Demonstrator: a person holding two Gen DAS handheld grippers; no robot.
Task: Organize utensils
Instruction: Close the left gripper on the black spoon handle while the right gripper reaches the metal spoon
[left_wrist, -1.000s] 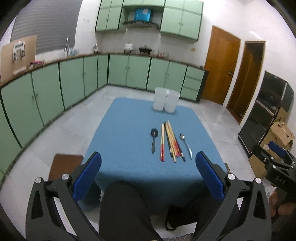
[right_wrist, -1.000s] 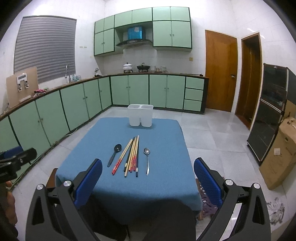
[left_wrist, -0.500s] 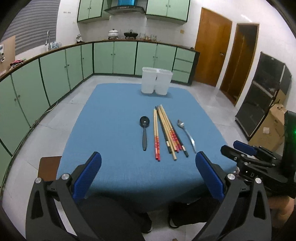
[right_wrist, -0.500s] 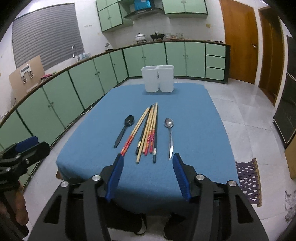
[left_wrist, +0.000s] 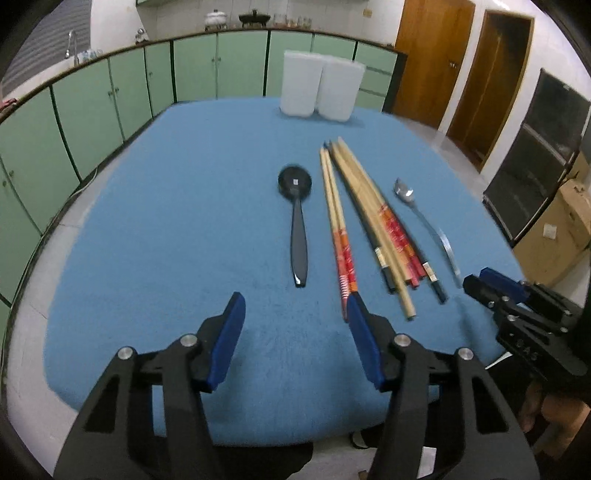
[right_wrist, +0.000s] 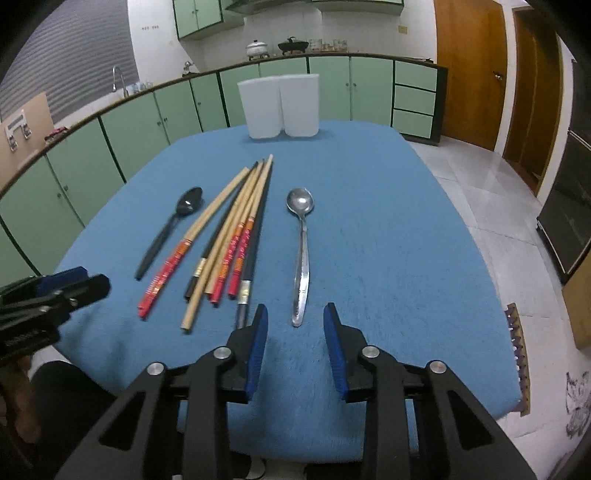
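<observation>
Both tongs, left gripper (left_wrist: 295, 306) and right gripper (right_wrist: 293, 315), have dropped low and been closing, still apart and empty, so black spoon (left_wrist: 297, 221) and silver spoon (right_wrist: 301, 254) on the blue cloth (left_wrist: 166, 221) get picked next.

Green cabinets (right_wrist: 325, 92), wooden door (right_wrist: 469, 70), cardboard box (left_wrist: 557, 229) (partly cropped), pot (right_wrist: 257, 48) on counter

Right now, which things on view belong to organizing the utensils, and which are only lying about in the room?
Belong to the job:
- black spoon
- metal spoon
- chopsticks
- white holder, two compartments
- left hand-held gripper and right hand-held gripper, both open, nothing between their fingers

Only lying about:
- cardboard box
- pots on the counter
- faucet
</observation>
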